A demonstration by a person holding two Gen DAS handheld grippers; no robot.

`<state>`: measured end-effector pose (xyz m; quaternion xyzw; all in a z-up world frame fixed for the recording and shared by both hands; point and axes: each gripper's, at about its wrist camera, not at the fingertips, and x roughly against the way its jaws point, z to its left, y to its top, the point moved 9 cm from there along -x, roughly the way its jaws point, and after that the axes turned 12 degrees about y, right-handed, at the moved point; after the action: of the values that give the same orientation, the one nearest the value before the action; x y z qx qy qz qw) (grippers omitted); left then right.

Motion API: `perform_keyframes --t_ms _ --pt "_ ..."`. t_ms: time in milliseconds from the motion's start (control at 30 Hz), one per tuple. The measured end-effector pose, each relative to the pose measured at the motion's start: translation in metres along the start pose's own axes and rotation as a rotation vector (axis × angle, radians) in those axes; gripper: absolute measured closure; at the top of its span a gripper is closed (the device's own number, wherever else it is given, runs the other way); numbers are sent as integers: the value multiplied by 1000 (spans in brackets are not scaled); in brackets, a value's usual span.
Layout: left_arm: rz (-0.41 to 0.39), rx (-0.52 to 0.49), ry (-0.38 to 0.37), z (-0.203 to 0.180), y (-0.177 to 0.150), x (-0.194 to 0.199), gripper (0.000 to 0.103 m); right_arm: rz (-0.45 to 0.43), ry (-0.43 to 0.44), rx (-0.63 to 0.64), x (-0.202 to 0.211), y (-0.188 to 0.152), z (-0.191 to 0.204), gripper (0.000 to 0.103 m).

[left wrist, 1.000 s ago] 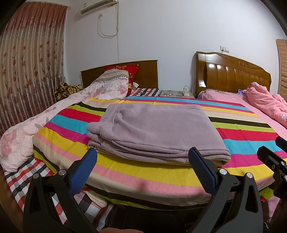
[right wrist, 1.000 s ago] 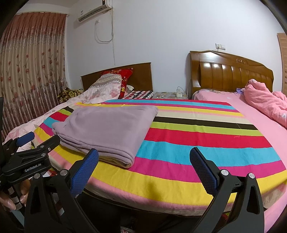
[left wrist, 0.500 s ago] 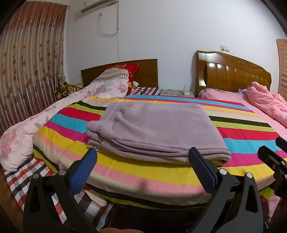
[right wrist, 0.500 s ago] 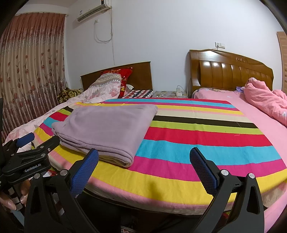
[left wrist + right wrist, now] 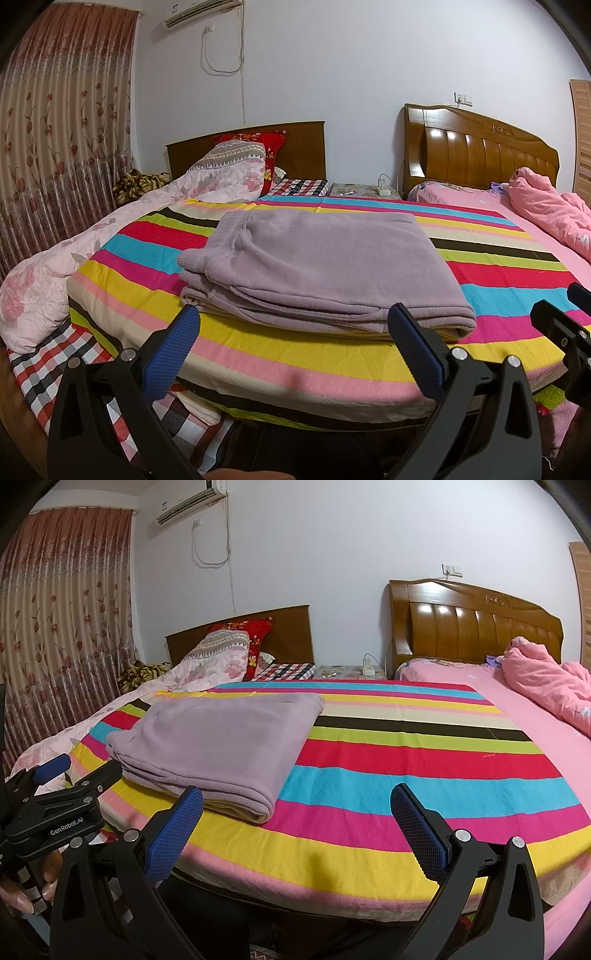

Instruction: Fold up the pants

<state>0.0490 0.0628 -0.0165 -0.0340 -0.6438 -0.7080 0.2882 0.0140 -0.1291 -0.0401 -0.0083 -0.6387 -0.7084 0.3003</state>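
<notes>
The pants [image 5: 317, 269] lie in a neat folded stack mid-frame on the striped blanket [image 5: 498, 284], apparently finished, both the left gripper [image 5: 295, 345] and right gripper [image 5: 299, 827] gaping empty.

The right gripper [image 5: 569, 325] is cut by the right edge of the left wrist view. The hand [image 5: 22, 893] under the left gripper [image 5: 55, 797] is mostly hidden. Small items on the nightstand [image 5: 354, 190] are too small to tell.
</notes>
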Motion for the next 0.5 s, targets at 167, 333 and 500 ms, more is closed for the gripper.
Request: perform_keyframes --t_ms 167,333,500 --pt "-1 0 2 0 0 0 2 0 0 0 0 0 0 4" --pt "5 -3 3 -1 -3 -1 2 1 0 -1 1 0 1 4" --pt "-8 -4 12 1 -1 2 2 2 -2 -8 1 -2 2 4"
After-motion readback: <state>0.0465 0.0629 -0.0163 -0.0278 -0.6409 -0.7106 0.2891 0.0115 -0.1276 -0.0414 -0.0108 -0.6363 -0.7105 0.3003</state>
